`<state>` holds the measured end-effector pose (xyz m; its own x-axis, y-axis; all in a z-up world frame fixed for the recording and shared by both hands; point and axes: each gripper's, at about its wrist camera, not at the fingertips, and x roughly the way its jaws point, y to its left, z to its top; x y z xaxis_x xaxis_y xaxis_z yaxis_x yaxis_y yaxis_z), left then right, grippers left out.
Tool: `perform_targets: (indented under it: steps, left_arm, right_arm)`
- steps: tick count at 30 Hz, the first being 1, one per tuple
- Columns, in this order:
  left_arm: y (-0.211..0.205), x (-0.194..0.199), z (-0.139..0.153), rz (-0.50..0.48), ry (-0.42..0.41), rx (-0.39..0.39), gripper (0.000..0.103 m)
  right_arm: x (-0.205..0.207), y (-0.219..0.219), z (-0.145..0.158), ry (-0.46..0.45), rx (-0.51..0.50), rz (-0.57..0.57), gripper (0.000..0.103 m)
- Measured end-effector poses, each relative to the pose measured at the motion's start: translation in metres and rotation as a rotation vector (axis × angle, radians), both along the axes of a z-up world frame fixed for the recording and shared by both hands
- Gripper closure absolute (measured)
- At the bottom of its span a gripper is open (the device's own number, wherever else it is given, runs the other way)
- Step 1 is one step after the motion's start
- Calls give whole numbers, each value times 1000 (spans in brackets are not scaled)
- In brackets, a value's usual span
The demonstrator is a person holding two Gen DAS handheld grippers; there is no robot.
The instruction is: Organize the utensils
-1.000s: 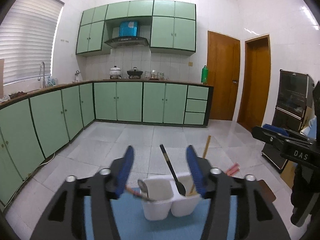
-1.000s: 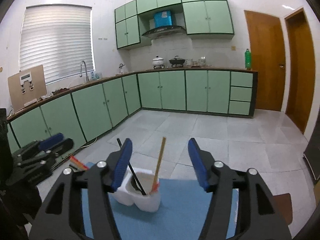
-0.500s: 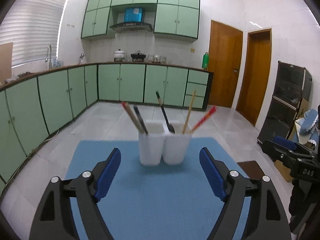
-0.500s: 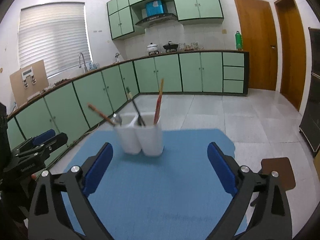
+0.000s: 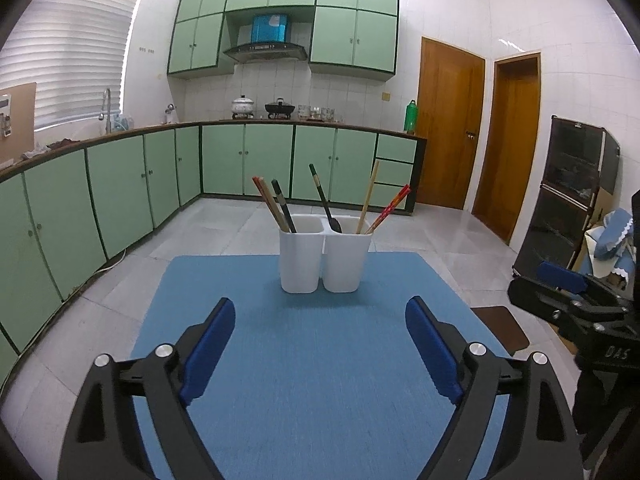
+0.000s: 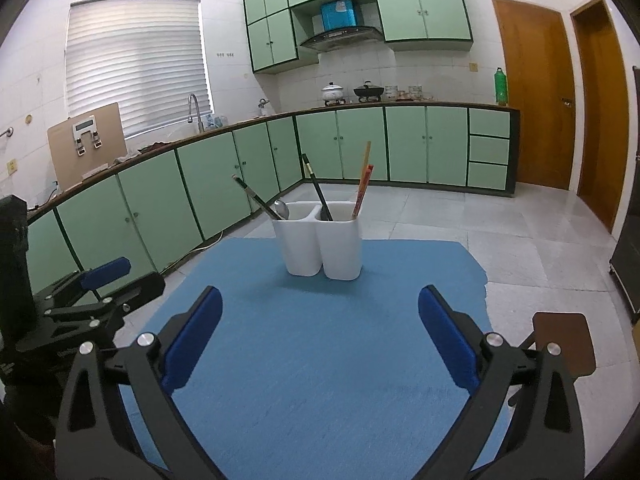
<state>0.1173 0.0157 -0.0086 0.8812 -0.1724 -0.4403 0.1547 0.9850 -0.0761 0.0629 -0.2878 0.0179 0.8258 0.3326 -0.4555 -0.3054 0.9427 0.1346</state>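
White two-compartment holder (image 5: 323, 260) upright on blue mat (image 5: 320, 360), utensils (image 5: 325, 204) inside.

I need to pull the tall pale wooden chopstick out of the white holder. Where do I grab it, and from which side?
Judging by its pose, grip the pale wooden chopstick on its bare upper shaft, well above the white holder rim. It leans slightly right and stands taller than the red chopsticks beside it, so come from above and the front, then draw it out along its lean.
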Motion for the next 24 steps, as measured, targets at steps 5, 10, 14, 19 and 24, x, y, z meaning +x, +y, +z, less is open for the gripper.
perform_targets:
  steps: [5, 10, 14, 19, 24]
  left_arm:
    - [-2, -12, 11, 6, -34, 12, 17]
    - [-3, -22, 19, 8, -64, 16, 15]
    - [-6, -30, 22, 7, -81, 22, 15]
    - [-5, -36, 22, 7, -93, 20, 15]
    - [-7, -39, 24, 7, -101, 20, 15]
  right_arm:
    - [-12, 3, 11, -29, -2, 8, 7]
    - [-22, 2, 17, -55, -12, 16, 7]
    - [-25, 2, 21, -66, -13, 18, 7]
    - [-29, 4, 24, -79, -20, 22, 7]
    - [-31, 5, 25, -80, -22, 24, 7]
